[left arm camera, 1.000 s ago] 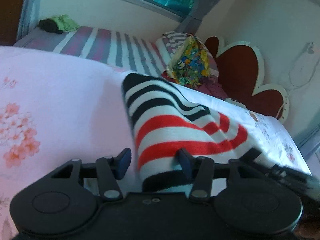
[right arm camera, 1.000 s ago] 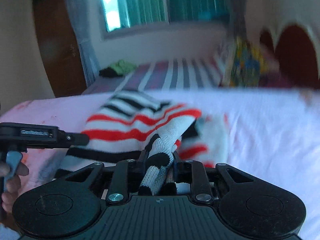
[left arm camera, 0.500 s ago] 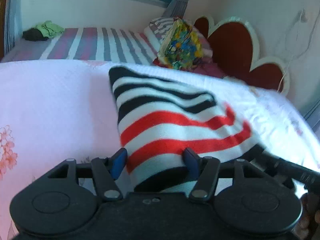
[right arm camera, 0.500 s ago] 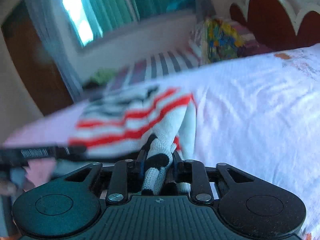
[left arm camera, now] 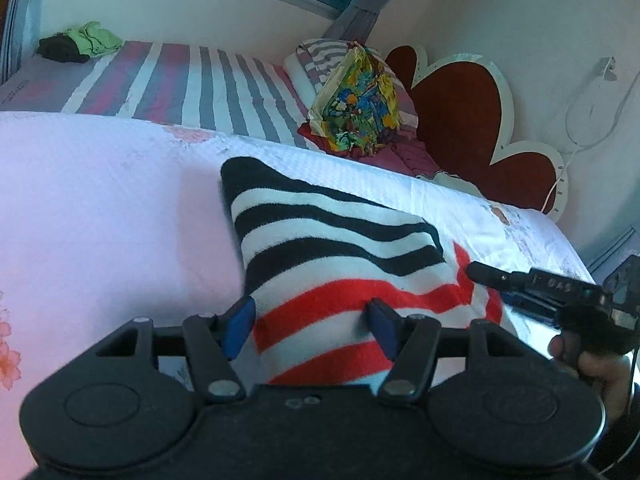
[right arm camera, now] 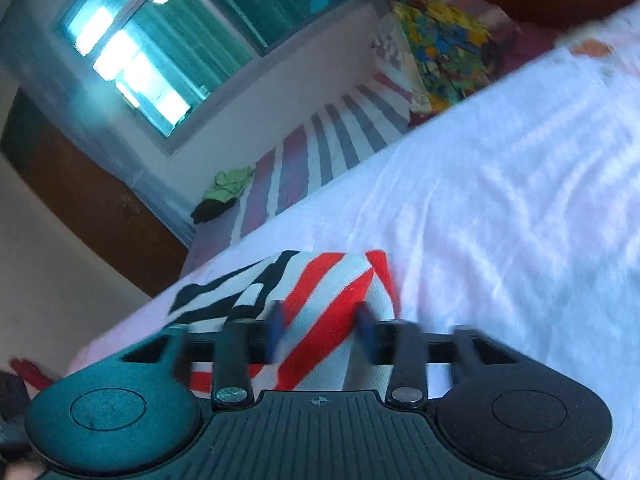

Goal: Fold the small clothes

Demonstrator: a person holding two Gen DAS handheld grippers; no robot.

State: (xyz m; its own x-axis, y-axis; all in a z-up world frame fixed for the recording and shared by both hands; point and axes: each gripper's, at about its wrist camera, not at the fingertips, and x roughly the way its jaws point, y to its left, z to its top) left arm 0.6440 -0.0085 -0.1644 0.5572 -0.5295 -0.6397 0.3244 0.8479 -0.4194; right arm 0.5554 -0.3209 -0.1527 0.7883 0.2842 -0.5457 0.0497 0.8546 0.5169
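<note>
The striped garment [left arm camera: 340,264], knitted in black, white and red bands, is lying folded on the pale floral bedsheet [left arm camera: 100,208], and both tools are sitting right over it. The left gripper [left arm camera: 308,324] is straddling the near edge of the cloth, its blue-padded jaws spreading wider apart; the fabric is lying between them, but the pads are not pinching it. Over in the right wrist view, the right gripper [right arm camera: 320,326] is tilting hard, the whole room slanting across the picture. Its jaws are drawing together with the red-and-white end of the garment [right arm camera: 320,300] lying between them; motion blur is smearing the pads, yet a clear gap is showing on both sides of the cloth, so nothing is clamped. From the left wrist view that same right gripper [left arm camera: 480,274] is reaching in from the right edge, a hand [left arm camera: 592,364] wrapping its handle. White lettering is showing on its side, too blurred to read. Behind, a striped mattress [left arm camera: 192,80] is carrying a green and black bundle [left arm camera: 80,42], and a bright multicoloured pillow [left arm camera: 360,104] is leaning by the red headboard [left arm camera: 460,116].
</note>
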